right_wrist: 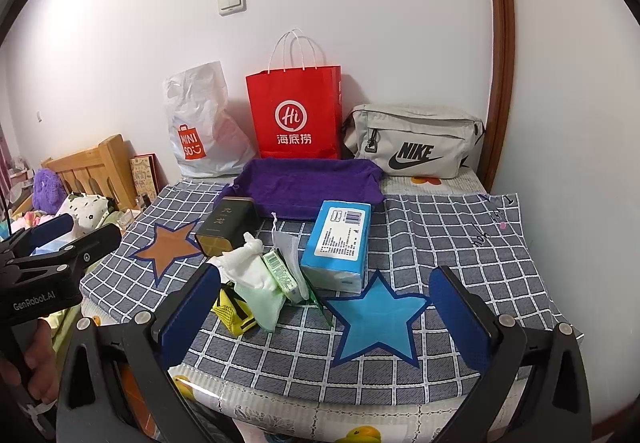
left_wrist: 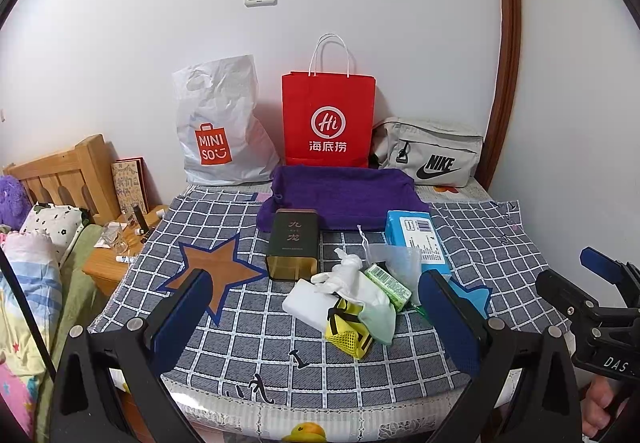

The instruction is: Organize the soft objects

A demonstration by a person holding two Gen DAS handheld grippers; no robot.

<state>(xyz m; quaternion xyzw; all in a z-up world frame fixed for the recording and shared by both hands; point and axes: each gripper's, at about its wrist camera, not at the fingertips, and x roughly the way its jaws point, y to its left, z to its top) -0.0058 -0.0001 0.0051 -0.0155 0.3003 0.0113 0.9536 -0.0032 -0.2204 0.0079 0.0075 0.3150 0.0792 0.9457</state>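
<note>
Soft white, green and yellow pieces lie heaped mid-table on the grey checked cloth (left_wrist: 224, 327): a white drawstring pouch (left_wrist: 344, 275), a pale green mesh bag (left_wrist: 378, 317) and a yellow mesh pouch (left_wrist: 348, 335), touching one another. The heap sits straight ahead between the spread, empty jaws of the left gripper (left_wrist: 320, 315), slightly toward its right finger. The right gripper (right_wrist: 324, 315), equally wide open and holding nothing, faces the blue star patch (right_wrist: 378, 317), with the heap off to its left. The left hand looks nearer. The green bag's long axis runs away from the camera, toward the folded purple towel (left_wrist: 340, 199).
</note>
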